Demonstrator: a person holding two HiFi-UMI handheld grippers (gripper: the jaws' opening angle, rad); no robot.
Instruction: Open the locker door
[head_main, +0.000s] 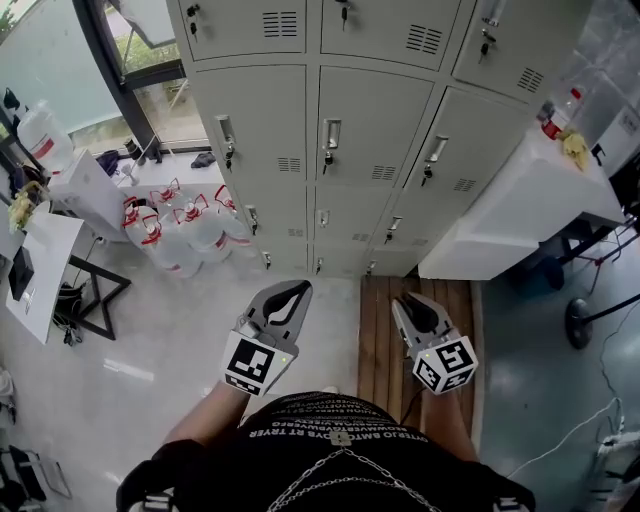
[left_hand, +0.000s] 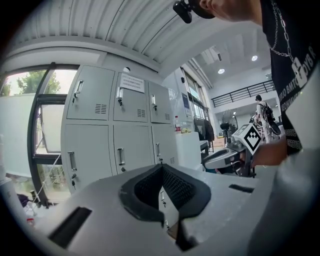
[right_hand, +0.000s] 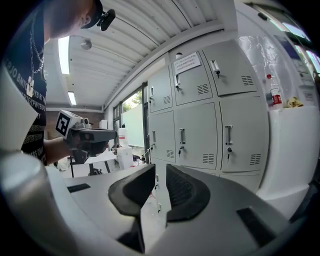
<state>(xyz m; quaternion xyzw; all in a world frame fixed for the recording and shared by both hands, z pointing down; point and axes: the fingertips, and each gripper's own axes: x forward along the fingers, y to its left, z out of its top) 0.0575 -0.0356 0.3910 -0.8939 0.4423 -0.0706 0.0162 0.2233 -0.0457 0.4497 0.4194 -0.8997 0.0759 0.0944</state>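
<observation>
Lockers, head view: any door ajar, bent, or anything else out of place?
Nothing stands out. Every door of the lockers in view sits shut and flush, with keys hanging from several locks. The water jugs on the floor to their left stand clustered, with no spill visible.

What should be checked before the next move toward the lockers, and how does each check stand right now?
1. Locker doors shut at the start: ok, every door in view is closed.
2. Left tool empty: ok, jaws together on nothing.
3. Right tool empty: ok, jaws a little apart, nothing between them.
4. A tool at a handle: not ok, both hang well short of the doors.
5. Which door is meant: cannot tell.
</observation>
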